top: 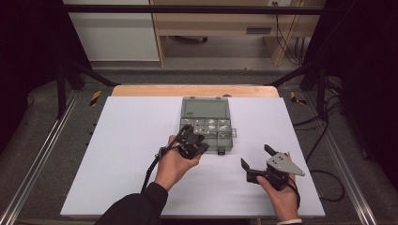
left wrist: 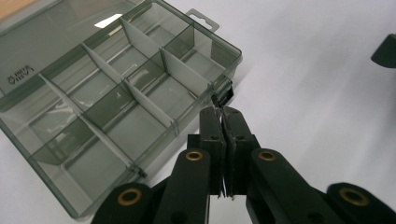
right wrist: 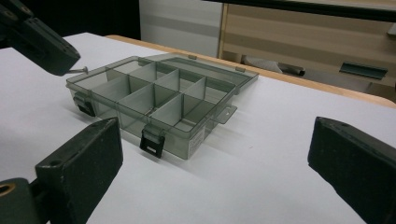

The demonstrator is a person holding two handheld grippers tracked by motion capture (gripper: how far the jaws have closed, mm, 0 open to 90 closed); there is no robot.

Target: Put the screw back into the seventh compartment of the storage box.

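A smoky clear compartment box (top: 206, 123) lies with its lid open at the middle of the white table. In the left gripper view, grey dividers split the box (left wrist: 116, 93) into several compartments. My left gripper (top: 191, 140) hovers over the box's near left corner, jaws shut. A small screw (right wrist: 82, 69) sticks out from its tips toward the box (right wrist: 159, 98). The left gripper (left wrist: 222, 112) shows a thin metal sliver pinched between its pads. My right gripper (top: 256, 156) rests near the table's front right, open with nothing between its jaws. The right gripper (right wrist: 215, 154) faces the box's front.
Two black latches (right wrist: 152, 141) hang on the box's front wall. Small pale parts lie in a few compartments (top: 212, 125). White table surface (top: 117, 154) spreads left of the box. Metal frame posts and a wooden bench stand beyond the far edge.
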